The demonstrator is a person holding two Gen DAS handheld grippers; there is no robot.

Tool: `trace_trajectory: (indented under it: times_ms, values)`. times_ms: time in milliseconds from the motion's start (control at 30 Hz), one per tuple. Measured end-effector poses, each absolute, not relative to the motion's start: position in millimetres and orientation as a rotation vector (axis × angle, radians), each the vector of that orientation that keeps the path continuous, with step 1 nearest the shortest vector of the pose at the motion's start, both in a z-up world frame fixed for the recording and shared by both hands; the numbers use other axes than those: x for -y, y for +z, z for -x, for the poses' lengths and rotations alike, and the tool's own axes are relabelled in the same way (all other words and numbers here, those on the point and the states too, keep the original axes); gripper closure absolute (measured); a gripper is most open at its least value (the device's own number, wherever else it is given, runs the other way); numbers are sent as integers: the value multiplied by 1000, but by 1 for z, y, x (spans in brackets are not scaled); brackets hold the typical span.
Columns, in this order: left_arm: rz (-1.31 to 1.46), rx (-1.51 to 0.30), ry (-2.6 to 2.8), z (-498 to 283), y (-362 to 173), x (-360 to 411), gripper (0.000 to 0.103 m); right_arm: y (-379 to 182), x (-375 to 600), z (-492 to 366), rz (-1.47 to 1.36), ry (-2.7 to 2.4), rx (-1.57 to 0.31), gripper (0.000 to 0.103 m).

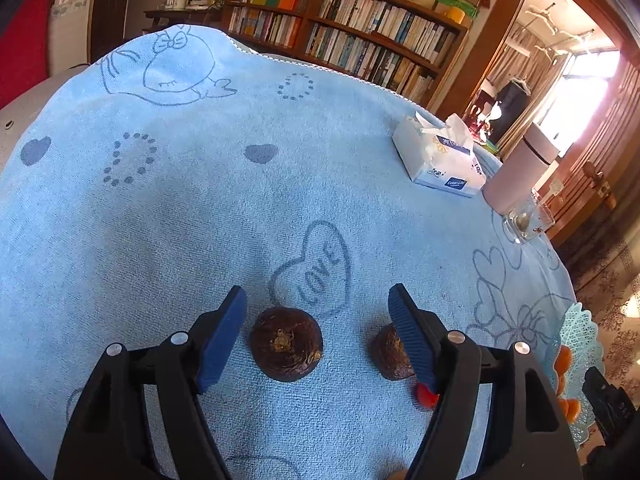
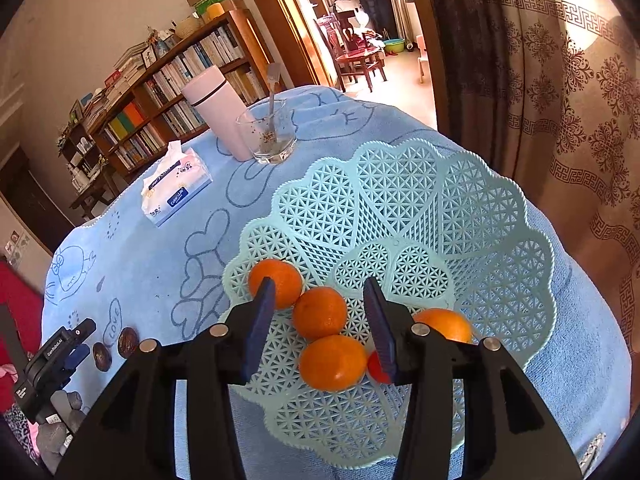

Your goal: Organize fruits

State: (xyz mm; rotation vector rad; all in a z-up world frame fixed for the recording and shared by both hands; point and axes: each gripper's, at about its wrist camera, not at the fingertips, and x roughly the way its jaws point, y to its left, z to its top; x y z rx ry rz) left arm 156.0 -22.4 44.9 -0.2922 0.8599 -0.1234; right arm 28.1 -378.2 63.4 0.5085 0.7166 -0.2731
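Observation:
Two dark brown round fruits lie on the blue towel. In the left wrist view one brown fruit [image 1: 286,344] sits between the open fingers of my left gripper [image 1: 316,312], not touched. The second brown fruit [image 1: 390,354] lies partly behind the right finger, with a small red fruit [image 1: 426,394] beside it. In the right wrist view a light blue lattice basket [image 2: 500,240] holds several oranges [image 2: 320,312] and a small red fruit [image 2: 376,368]. My right gripper [image 2: 320,300] is open and empty above the oranges. The left gripper [image 2: 60,356] and both brown fruits [image 2: 102,356] show at far left.
A tissue pack [image 1: 440,156], a pink thermos [image 1: 516,172] and a glass with a spoon [image 1: 528,220] stand at the towel's far right. The basket's rim [image 1: 580,344] shows at the right edge of the left wrist view. A bookshelf [image 1: 340,32] stands behind the table.

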Motion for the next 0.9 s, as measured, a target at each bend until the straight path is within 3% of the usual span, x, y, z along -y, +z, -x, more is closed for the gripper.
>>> trace_trajectory:
  times_ms: [233,600,667,900]
  values:
    - [327,-918,-109,-163,32,14,30,69,369,-35,-507,-222,-706,50]
    - [282,-948,-117,-163,25,21,30,48,371,-73,-482,-194,-809,50]
    - [280,-951,-117,-163,24,21,30,42,378,-76,-500,-198,-821,44]
    - [269,-953,-114,-163,24,21,30,65,381,-55,-362,-467,-679,42]
